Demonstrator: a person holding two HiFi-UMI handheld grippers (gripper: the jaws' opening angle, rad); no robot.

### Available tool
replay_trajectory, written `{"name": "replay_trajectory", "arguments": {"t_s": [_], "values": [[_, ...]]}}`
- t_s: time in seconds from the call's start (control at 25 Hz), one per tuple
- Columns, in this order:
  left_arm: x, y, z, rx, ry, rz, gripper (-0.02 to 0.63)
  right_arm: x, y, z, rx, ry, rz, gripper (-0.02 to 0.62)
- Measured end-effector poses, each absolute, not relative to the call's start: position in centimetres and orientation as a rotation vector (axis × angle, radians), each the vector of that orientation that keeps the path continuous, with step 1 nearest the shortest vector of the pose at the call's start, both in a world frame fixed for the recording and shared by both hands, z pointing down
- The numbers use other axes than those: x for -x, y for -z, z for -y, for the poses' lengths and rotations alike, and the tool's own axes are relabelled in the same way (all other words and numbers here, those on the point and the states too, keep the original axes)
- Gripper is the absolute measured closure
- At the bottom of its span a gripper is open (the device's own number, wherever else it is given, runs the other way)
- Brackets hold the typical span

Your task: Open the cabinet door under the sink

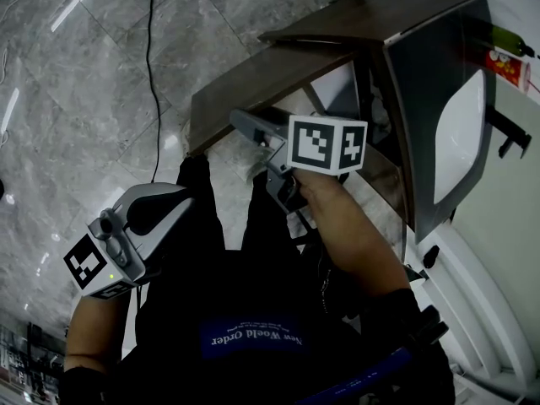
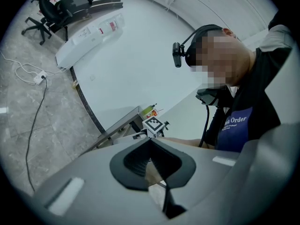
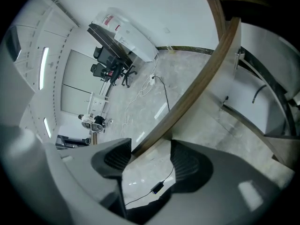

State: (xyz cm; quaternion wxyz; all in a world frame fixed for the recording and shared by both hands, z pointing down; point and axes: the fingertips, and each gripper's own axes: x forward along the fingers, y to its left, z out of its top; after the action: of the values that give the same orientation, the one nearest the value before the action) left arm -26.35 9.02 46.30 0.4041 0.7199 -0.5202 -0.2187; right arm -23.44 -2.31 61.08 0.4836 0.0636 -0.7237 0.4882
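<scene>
Hanging nearest the body, well short of the cabinet door (image 1: pixel 261 83), the left gripper (image 2: pixel 151 144) has its jaws clenched tip to tip, with nothing between them. Farther out, the right gripper (image 3: pixel 150 150) is at the door's free edge. Its jaws are released and stand fairly wide, and the thin wooden edge runs in between the pads (image 3: pixel 188 161), close by one and clear of the other, so no grip shows. The door stands swung out from the cabinet (image 1: pixel 380 15) over the grey floor (image 1: pixel 84 99). Beyond the door, the white sink (image 1: pixel 460 137) sits on top.
</scene>
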Motion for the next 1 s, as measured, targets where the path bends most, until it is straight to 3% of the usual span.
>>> {"name": "replay_trajectory", "arguments": {"t_s": [0.48,1.0], "values": [[19.9,-45.6,-6.3,-1.915,0.467,1.218,0.604,17.0,-59.8,1.5,-0.069,-1.215,1.863,0.333],[4.7,-40.0,2.1,-2.081,0.333,0.990,0.604,1.4,-53.4,7.1,-0.124,-1.335,2.086,0.353]]}}
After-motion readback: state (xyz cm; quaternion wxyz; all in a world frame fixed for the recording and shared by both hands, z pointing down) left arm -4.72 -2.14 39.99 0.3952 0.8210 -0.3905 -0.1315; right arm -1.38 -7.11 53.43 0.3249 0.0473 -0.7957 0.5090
